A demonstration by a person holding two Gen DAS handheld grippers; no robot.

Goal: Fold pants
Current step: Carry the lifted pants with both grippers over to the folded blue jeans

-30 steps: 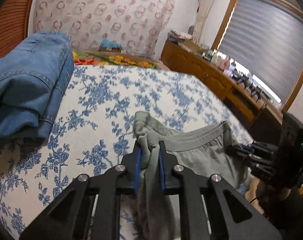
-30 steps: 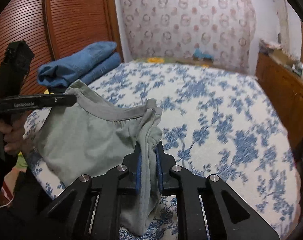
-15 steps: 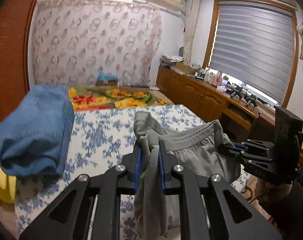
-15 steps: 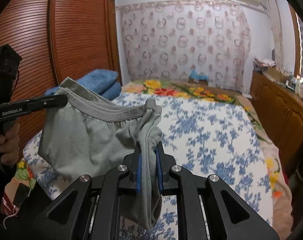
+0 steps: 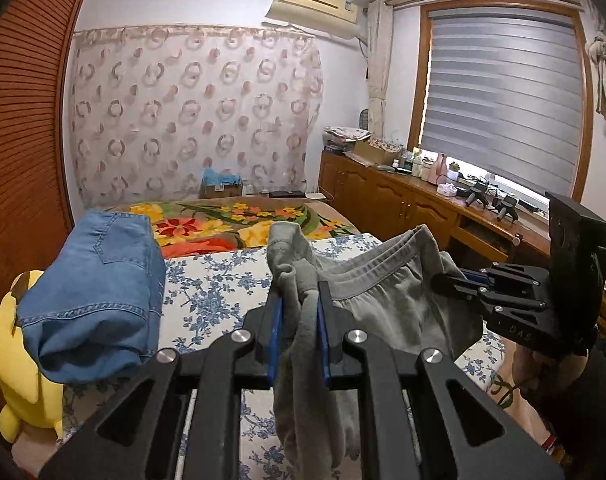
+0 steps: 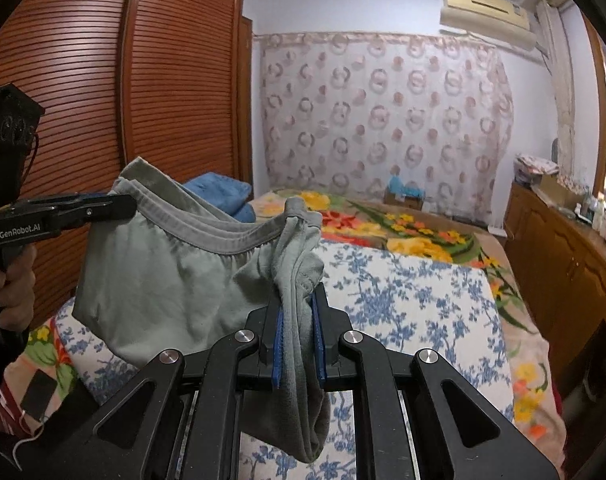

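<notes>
Grey-green pants (image 5: 387, 304) hang in the air above the bed, stretched by their waistband between both grippers. My left gripper (image 5: 299, 312) is shut on one bunched end of the waistband; cloth droops below its blue pads (image 5: 276, 324). In the right wrist view my right gripper (image 6: 297, 320) is shut on the other end of the pants (image 6: 163, 280). Each view shows the opposite gripper from the side: the right gripper (image 5: 447, 280) and the left gripper (image 6: 123, 202), both clamped on the waistband. The legs hang out of sight below.
A bed (image 5: 219, 280) with a blue-flowered sheet lies below, a floral blanket (image 5: 223, 224) at its far end. Folded blue jeans (image 5: 99, 292) sit at its left edge by a yellow plush toy (image 5: 15, 360). A slatted wardrobe (image 6: 103, 100) stands left, a cluttered wooden sideboard (image 5: 423, 208) right.
Both grippers have risen with the pants, lifting them off the bed. The views have tipped up, so more of the far wall, window and air conditioner shows.
</notes>
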